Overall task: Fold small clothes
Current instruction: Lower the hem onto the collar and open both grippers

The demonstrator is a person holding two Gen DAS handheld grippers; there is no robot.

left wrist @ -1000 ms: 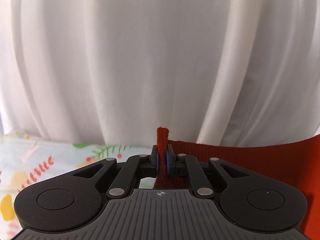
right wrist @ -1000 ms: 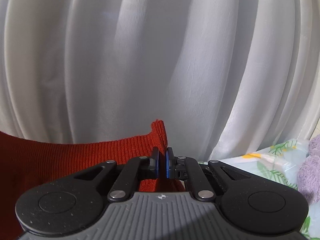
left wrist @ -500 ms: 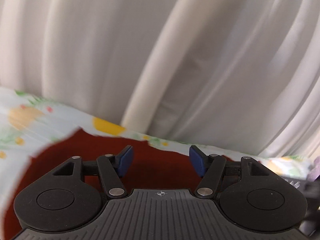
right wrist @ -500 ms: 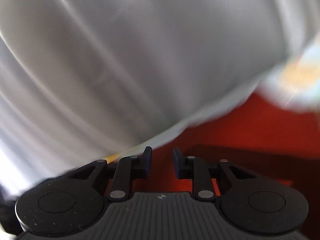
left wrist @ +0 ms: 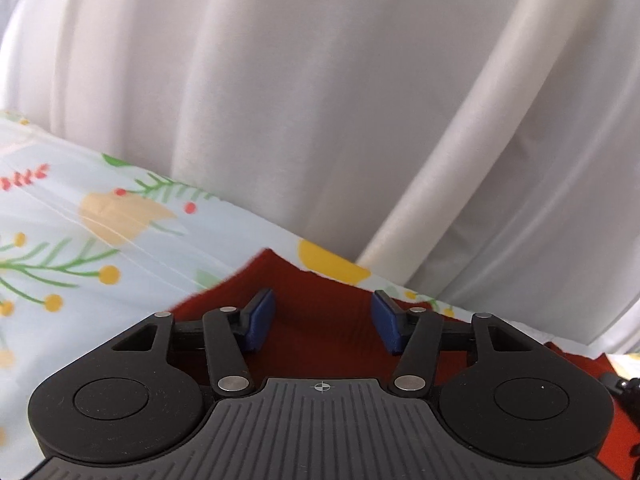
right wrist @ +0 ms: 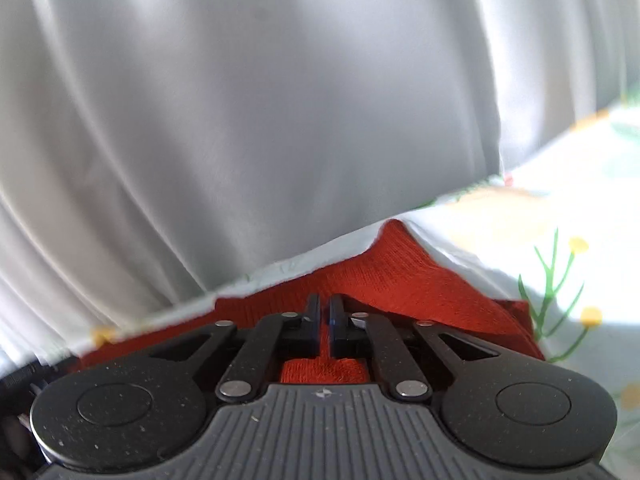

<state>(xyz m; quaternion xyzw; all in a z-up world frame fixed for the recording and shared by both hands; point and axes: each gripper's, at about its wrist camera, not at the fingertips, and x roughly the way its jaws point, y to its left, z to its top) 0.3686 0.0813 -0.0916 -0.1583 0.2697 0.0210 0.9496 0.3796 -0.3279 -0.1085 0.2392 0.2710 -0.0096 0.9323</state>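
A rust-red knit garment [left wrist: 308, 280] lies flat on the floral bedsheet [left wrist: 80, 240]. In the left wrist view my left gripper [left wrist: 323, 314] hovers low over the garment's far corner. Its jaws stand apart and are closing, and the blue pads [left wrist: 262, 316] press on nothing. In the right wrist view my right gripper [right wrist: 325, 308] is shut just above the other corner of the garment [right wrist: 400, 280]. I see no cloth standing up between its pads.
A white pleated curtain [left wrist: 320, 100] hangs right behind the sheet's far edge and fills the upper part of both views, including the right wrist view's curtain [right wrist: 280, 100]. The sheet [right wrist: 520, 220] stretches to the right of the garment. A dark object [left wrist: 626, 392] shows at the right edge.
The garment, held up by both grippers a second ago, now lies on the sheet. Both grippers let go and sank; the left stands open, the right opened briefly and shut again.
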